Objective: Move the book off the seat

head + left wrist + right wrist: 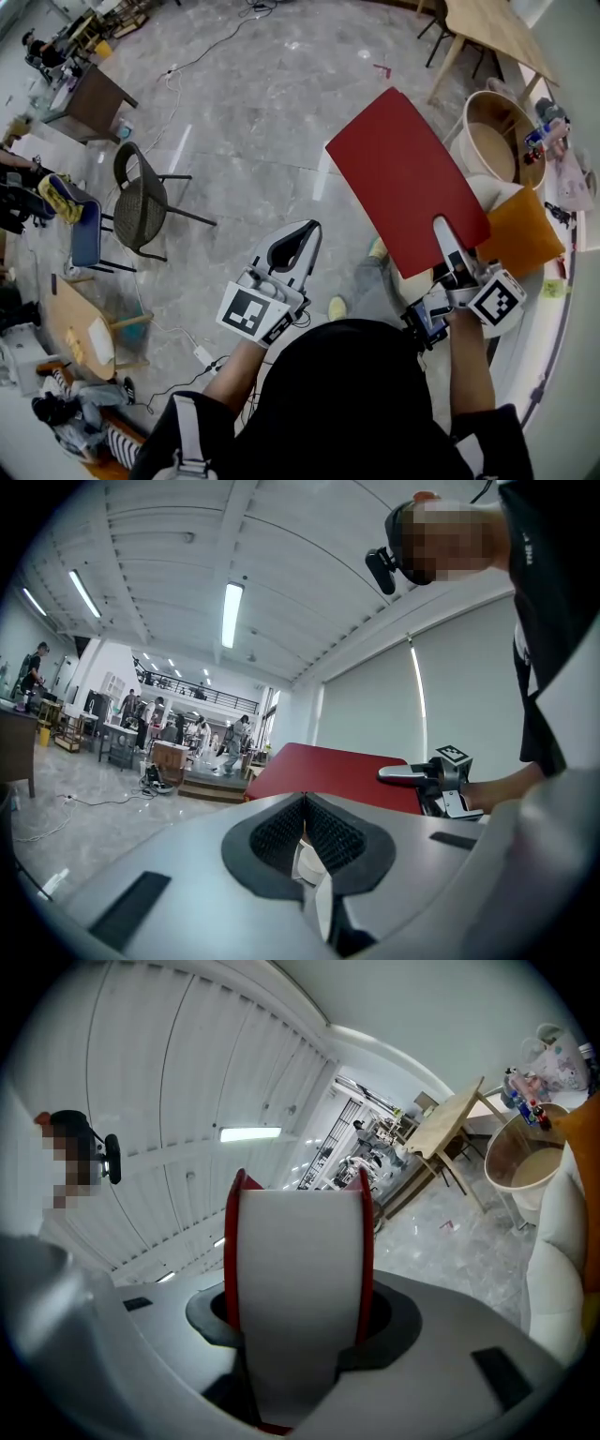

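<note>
Right gripper is clamped on the red hard-cover book, one jaw lying flat on the upper cover near the book's lower corner. In the right gripper view the jaws stand apart with the book's white page block filling the gap between them, a thin red cover edge against each pad.

From the head view the book hangs in the air, tilted, with its far corner pointing away from the person. Most of it lies over the grey stone floor, and its right edge overlaps the white padded seat. An orange cushion rests on that seat just beside the book, and a round wooden tub stands behind it.

The left gripper is held apart from the book, lower and to the person's left, over bare floor – its jaws are pressed together, ribbed pad against ribbed pad. Its own view looks across at the red cover and the right gripper's upper jaw resting on it.

A dark mesh chair stands well apart, to the left.
</note>
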A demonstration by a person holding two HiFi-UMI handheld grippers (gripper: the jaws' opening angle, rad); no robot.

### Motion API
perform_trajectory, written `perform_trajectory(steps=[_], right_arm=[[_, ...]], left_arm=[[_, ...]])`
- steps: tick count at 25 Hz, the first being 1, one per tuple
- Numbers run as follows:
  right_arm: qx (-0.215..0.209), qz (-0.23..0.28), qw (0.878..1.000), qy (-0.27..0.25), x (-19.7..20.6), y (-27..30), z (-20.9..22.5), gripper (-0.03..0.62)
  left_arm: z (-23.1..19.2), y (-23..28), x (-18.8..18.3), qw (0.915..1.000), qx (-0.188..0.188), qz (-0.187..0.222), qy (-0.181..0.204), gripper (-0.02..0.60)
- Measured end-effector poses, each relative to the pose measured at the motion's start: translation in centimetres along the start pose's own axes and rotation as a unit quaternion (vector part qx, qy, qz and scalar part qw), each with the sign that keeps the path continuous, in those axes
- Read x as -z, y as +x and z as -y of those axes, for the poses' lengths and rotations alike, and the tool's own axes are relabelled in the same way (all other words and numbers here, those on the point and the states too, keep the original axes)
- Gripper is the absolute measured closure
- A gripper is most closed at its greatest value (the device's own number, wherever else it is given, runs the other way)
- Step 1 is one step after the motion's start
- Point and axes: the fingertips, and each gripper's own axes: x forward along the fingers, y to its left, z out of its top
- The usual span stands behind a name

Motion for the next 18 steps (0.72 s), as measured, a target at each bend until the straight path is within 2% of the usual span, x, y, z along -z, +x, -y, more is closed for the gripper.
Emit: perform_trajectory(steps=[12,18], right_arm=[[0.036,0.042,0.998,0.0,-10.3,4.0,10.9,0.358],[0.066,0.066,0.996,0.018,-15.8,5.0,16.7,0.358]], left_arm=[[-2.5,15.6,-0.5,0.9987,0.041,-0.023,0.023,0.569],[-2.3,24.2,-1.6,0.995,0.078,-0.043,0.044,0.569]])
